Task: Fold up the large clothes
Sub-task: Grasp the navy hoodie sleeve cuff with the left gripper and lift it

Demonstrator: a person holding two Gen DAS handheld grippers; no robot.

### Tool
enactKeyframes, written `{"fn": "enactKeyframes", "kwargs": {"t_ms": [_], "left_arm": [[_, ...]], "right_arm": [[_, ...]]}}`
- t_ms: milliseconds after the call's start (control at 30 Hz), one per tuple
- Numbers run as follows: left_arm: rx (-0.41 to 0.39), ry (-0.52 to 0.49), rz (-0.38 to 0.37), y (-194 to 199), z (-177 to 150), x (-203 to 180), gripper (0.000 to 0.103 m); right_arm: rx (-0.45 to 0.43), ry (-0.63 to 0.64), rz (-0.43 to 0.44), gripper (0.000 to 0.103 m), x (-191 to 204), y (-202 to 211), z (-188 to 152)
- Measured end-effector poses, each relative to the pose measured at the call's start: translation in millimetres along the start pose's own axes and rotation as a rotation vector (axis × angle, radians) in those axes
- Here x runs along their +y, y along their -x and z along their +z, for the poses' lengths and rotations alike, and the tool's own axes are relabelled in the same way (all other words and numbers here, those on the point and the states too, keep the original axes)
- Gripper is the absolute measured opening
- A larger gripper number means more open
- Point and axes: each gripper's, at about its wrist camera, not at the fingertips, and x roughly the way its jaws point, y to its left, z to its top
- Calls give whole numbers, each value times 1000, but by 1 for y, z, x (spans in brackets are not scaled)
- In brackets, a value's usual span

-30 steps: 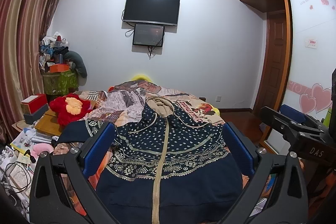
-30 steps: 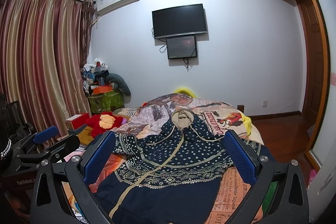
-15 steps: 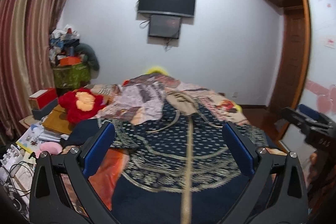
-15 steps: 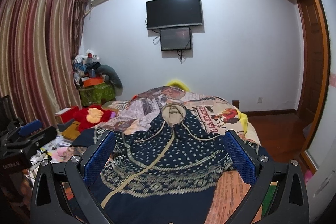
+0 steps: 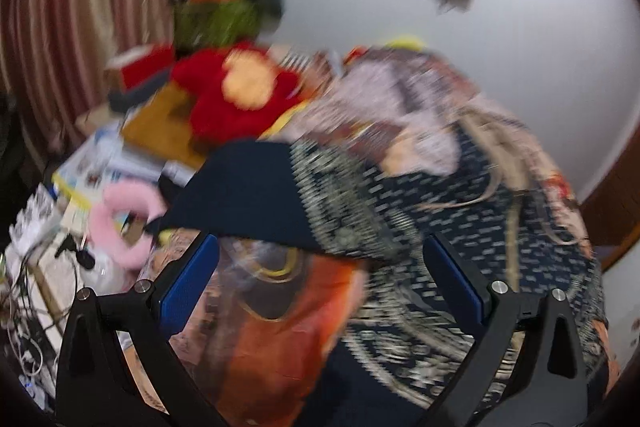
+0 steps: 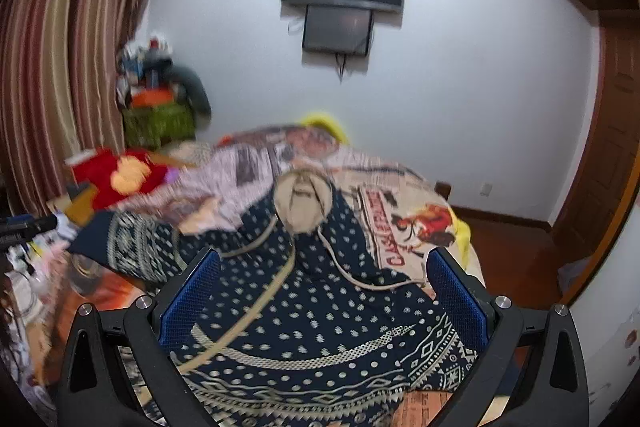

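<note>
Both sets of fingers are wide apart and hold nothing. My left gripper [image 5: 320, 291] points at the blue hoodie's sleeve [image 5: 256, 195], just past its fingertips. It runs sideways, off to the left. My right gripper [image 6: 324, 299] is over the hoodie [image 6: 320, 311], flat on the bed [image 6: 404, 227], hood far. A red plush toy [image 5: 236, 95] sits behind the sleeve.

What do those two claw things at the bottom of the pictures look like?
Both look alike. The left tool and right tool each have black, angular plastic arms with triangular cut-outs, silver round bolts, and two flat blue pads with a textured surface. No cables or sleeves show.
</note>
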Motion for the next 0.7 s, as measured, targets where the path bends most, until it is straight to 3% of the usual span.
{"fn": "enactKeyframes", "kwargs": {"t_ms": [133, 267, 400, 533, 633, 700], "left_arm": [[128, 107, 13, -48, -1, 36, 97], [224, 248, -26, -79, -5, 69, 90], [271, 389, -79, -98, -8, 85, 82], [263, 437, -116, -107, -1, 91, 78], [267, 452, -86, -116, 6, 94, 59], [267, 446, -20, -123, 12, 95, 33]], "right_arm": [[80, 1, 42, 103, 0, -45, -5], [140, -29, 79, 103, -3, -77, -11], [199, -75, 117, 103, -9, -108, -17], [233, -121, 148, 103, -14, -129, -20], [252, -147, 172, 103, -16, -141, -21], [263, -152, 184, 103, -16, -147, -23]]}}
